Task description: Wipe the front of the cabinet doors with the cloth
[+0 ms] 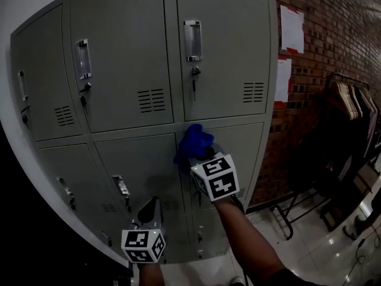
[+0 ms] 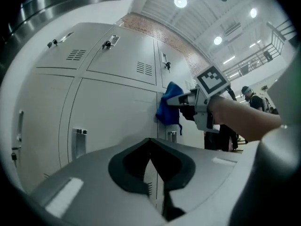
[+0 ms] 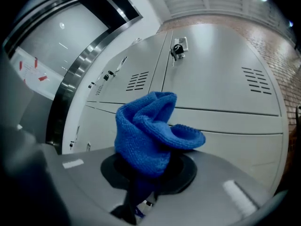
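Cloth (image 3: 149, 132) in right claw (image 1: 199, 155) | against cabinet door (image 1: 241, 151) | left claw (image 2: 153, 171) closed

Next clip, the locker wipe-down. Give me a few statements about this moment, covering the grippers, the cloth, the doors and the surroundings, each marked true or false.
1. The right gripper is shut on the blue cloth. True.
2. The left gripper holds a second cloth. False: its jaws are together with nothing between them.
3. The cabinet doors in view are all closed. True.
4. The clothes rack stands to the left of the cabinet doors. False: it stands to their right, by the brick wall.
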Demonstrator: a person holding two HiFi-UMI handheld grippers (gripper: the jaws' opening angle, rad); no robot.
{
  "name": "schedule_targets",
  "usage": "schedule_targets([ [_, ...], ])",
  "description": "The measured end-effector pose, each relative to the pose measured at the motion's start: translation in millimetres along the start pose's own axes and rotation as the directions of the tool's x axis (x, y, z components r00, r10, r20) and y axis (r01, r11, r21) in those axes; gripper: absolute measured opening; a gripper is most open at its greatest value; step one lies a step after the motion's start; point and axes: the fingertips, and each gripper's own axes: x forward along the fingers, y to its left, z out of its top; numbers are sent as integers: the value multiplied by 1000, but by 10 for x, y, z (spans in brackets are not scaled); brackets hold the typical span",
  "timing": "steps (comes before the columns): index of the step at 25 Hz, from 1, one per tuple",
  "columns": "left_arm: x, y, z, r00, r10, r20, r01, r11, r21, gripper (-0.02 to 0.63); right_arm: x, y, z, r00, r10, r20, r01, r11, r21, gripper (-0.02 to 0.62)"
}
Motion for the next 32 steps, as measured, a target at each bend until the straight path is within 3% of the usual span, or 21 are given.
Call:
schedule_targets([
  [8,-146,-326,-235,998,-70,-10,69,997,-17,11,-171,-334,-118,999,-48,-10,48,998,-29,72],
  [18,-158,-267,-396,998,-68,-18,67,997,-42,11,-607,-1264,-261,979,-200,-30,198,979,-54,75],
  [23,-131,-269,-447,996,-67,-63,66,997,-32,11,-831,-1684,-364,961,-273,-45,269,960,-72,75],
  [32,-79,-176,-524,991,-13,-137,7,999,-42,11,-1053,-1916,-414,942,-331,-46,325,940,-104,75],
])
